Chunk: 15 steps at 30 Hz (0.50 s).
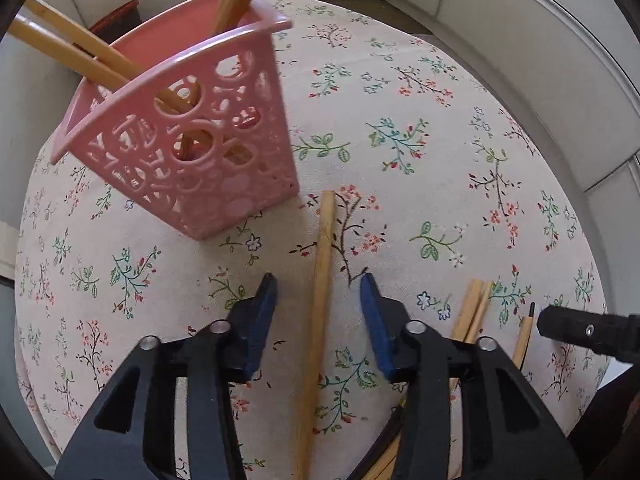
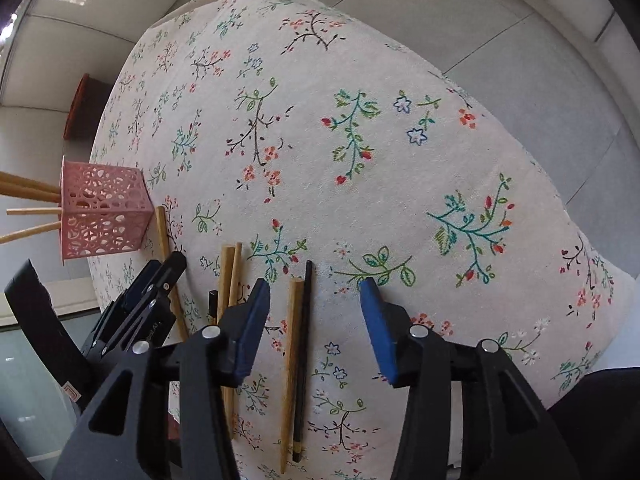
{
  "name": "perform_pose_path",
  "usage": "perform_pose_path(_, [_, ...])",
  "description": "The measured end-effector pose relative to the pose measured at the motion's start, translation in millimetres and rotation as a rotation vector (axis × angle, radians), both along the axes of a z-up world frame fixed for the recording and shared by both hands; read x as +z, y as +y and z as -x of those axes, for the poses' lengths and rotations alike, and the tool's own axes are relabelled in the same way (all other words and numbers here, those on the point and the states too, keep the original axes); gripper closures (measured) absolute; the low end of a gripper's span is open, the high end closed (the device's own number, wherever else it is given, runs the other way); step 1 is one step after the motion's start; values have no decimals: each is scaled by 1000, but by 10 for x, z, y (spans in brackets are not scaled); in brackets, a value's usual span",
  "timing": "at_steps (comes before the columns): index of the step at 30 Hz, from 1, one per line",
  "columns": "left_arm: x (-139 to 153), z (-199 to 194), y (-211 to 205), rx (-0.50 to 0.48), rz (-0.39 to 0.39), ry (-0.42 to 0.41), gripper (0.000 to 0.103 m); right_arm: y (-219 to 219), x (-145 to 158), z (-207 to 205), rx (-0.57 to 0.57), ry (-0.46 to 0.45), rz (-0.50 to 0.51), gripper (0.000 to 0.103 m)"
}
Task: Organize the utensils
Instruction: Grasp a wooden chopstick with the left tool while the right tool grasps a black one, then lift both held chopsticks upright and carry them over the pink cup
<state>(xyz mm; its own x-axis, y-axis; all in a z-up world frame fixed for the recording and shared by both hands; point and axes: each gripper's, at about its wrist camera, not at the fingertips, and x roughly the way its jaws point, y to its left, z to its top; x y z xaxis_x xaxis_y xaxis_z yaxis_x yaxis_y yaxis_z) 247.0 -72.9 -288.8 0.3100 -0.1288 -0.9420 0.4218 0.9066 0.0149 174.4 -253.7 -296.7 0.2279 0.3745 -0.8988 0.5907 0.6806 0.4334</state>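
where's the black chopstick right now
In the right wrist view the black chopstick lies flat on the floral tablecloth, between the open right gripper's fingers, right beside a wooden chopstick on its left.

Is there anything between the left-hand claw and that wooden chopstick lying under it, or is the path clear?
Nothing visible blocks it. The left gripper stands open with the wooden chopstick lying on the floral tablecloth between its fingers, untouched. The pink basket sits beyond the chopstick's far tip, off to the side.

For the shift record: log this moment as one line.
left gripper: open, straddling wooden chopstick | right gripper: open over wooden-and-black pair | pink basket: holds chopsticks | cloth: several chopsticks left
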Motion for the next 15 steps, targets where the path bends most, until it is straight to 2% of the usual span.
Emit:
perform_pose_path(1, [19,24,-29,-20,-2,12,89,-7,-15,-8,-5,5,-2,56])
perform_pose_path(2, [32,51,-53,-37,2,31,95,-1,-28,-22,-10,11,-3,55])
perform_pose_path(3, [52,84,-67,-46,-5,32,95,26,-22,-52,-12,12,12,58])
perform_pose_path(4, [76,112,-61,-50,-8,32,96,58,-15,-82,-4,6,26,69])
perform_pose_path(5, [112,133,-39,-45,-4,32,96,96,-37,-121,13,4,23,93])
perform_pose_path(8, [326,220,81,-29,3,-16,96,122,-52,-102,-1,-20,29,95])
perform_pose_path(10, [507,337,156,-29,25,-49,96,166,-34,-162,-6,-40,48,102])
perform_pose_path(12, [676,435,255,-32,41,-73,96,143,17,-120,-7,-51,77,103])
perform_pose_path(15, [809,562,310,-52,75,-67,96,103,66,-26,6,-45,93,103])
